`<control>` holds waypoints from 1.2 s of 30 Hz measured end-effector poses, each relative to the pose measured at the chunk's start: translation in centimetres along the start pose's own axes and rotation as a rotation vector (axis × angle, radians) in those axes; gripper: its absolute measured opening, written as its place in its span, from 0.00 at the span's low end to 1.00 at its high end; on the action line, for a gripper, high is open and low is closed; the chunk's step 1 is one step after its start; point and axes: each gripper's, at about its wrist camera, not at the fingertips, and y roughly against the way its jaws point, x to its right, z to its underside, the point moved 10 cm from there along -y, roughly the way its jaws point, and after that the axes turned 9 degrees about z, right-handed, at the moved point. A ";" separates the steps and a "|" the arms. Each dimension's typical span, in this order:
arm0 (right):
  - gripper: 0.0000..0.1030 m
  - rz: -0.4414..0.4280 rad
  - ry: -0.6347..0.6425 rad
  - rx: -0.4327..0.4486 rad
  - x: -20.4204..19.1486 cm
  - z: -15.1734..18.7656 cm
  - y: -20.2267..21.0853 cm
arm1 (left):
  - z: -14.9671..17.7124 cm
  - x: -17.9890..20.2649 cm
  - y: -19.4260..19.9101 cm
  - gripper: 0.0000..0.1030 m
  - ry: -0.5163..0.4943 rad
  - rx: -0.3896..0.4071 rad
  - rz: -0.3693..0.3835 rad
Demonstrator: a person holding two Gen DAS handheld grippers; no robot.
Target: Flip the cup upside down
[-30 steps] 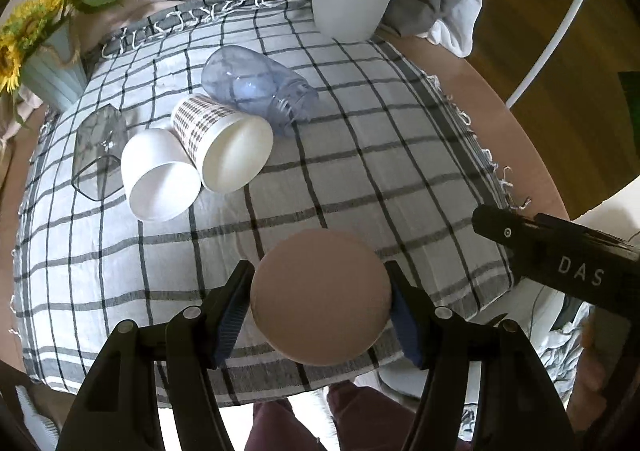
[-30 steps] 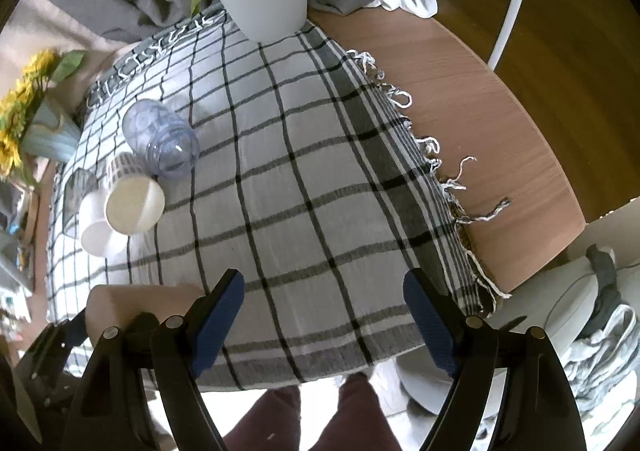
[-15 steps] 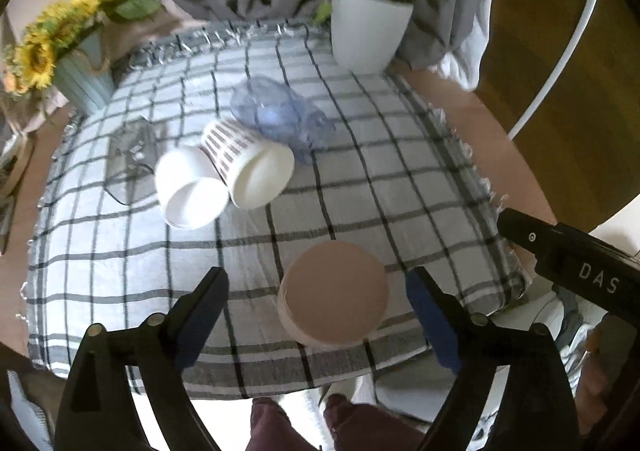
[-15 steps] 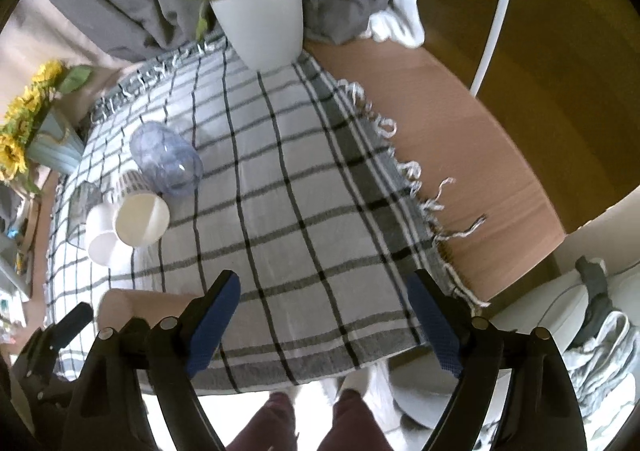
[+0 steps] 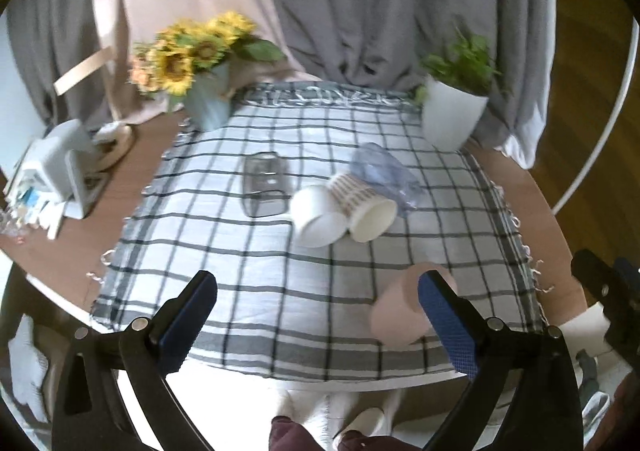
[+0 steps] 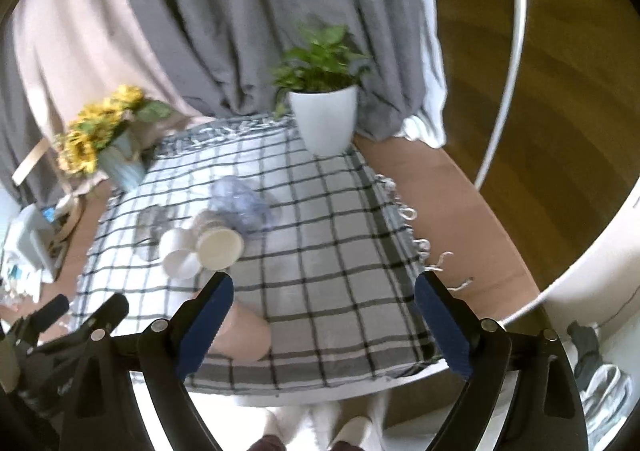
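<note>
Released, the pink cup (image 5: 400,315) apparently stands inverted beside wide-open, empty left tongs (image 5: 318,325).

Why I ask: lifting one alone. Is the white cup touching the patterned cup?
Touching: left wrist view shows white cup against patterned cup, no gap between.

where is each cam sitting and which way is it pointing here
Left wrist: on the left gripper, jaws open, facing the curtain across the checked cloth; pink cup at right, legs below.
Right wrist: on the right gripper, jaws open, same heading from further right; left gripper at lower left, feet below.
Shared: pink cup, paper cups, white plant pot.
</note>
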 end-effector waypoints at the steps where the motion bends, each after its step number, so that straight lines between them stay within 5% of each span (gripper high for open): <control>1: 0.89 -0.014 0.010 0.002 -0.6 0.2 0.3 | 0.1 -0.4 0.4 0.99 0.006 0.004 -0.008; 10: 0.90 -0.134 0.092 0.006 -5.3 1.8 2.3 | 0.3 -3.9 3.7 1.00 0.024 0.055 -0.096; 36: 0.92 -0.123 0.098 0.064 -7.2 1.7 4.7 | 0.8 -5.5 5.0 1.00 0.023 0.050 -0.076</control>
